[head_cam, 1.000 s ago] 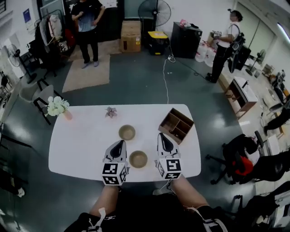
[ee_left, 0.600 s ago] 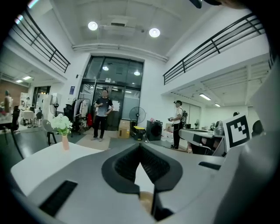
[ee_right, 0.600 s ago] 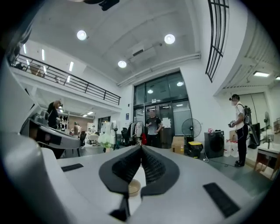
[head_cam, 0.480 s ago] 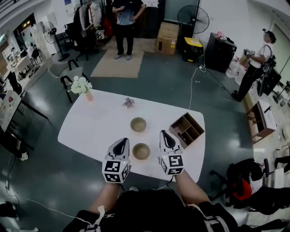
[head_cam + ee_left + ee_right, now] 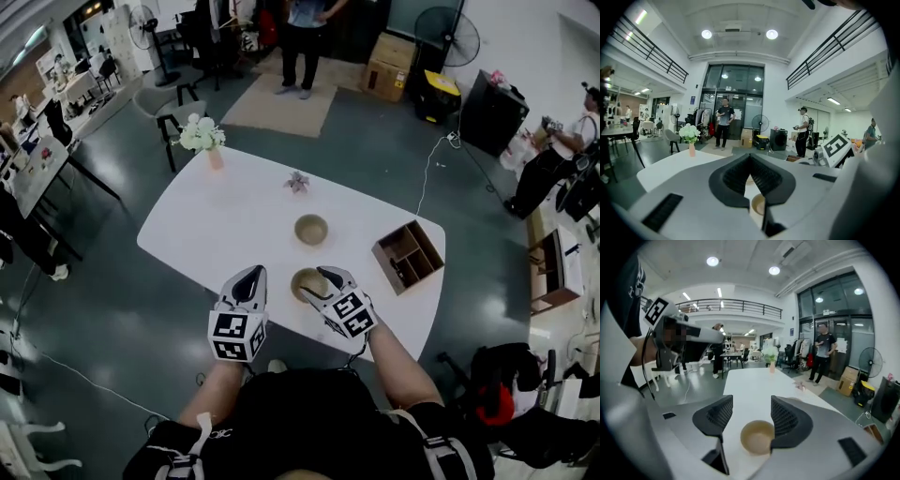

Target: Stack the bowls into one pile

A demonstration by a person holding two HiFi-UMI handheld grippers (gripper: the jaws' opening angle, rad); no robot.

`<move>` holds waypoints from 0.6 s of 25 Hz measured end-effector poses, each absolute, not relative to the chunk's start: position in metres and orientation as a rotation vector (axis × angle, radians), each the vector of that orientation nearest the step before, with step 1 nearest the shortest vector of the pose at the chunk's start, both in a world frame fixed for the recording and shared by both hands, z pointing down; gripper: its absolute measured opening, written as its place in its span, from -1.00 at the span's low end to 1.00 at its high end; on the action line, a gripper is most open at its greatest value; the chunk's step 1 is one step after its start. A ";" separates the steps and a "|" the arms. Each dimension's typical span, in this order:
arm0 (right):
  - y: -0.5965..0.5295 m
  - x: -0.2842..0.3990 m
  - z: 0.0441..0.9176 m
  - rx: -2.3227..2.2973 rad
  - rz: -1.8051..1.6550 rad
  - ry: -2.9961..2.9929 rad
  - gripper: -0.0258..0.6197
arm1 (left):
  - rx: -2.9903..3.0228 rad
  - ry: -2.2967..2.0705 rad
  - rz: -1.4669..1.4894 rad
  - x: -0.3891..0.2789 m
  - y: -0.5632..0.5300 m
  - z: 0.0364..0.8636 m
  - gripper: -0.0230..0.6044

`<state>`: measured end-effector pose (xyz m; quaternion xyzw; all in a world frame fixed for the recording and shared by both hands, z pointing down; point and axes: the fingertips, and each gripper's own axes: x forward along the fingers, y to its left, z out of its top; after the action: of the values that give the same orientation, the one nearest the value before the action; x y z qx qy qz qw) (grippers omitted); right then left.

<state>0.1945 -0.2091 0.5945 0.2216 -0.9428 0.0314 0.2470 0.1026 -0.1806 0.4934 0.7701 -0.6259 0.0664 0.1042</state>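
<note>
- Reaching in over the near edge of the white table (image 5: 216, 225), the right gripper (image 5: 325, 275) has just been opening its jaws. They now stand wide apart with the near bowl (image 5: 302, 282) between them.
- The right gripper view shows that bowl, tan and upright on the tabletop, sitting low in the gap and close against one jaw, with neither pad clamped on it.
- The far bowl (image 5: 311, 230) stands upright farther along the table, apart from the near one, so the two are not yet stacked.
- The left gripper (image 5: 251, 274) is held at the table's near edge, just left of the near bowl. Its jaws are closed tip to tip and hold nothing.
- A wooden organiser box (image 5: 408, 256) lies toward the table's right end, a vase of white flowers (image 5: 202, 139) stands at the far left corner, and a small pink plant (image 5: 297, 181) sits beyond the far bowl.
</note>
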 end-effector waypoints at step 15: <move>-0.187 0.198 0.753 0.390 -0.209 -1.994 -0.13 | 2.161 -1.929 0.221 0.067 -0.144 0.505 -0.89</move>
<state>0.1975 -0.1874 0.7529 0.1627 -0.8324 -0.0875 0.5225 0.0670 -0.1438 0.5054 0.7386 -0.6595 0.0754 0.1178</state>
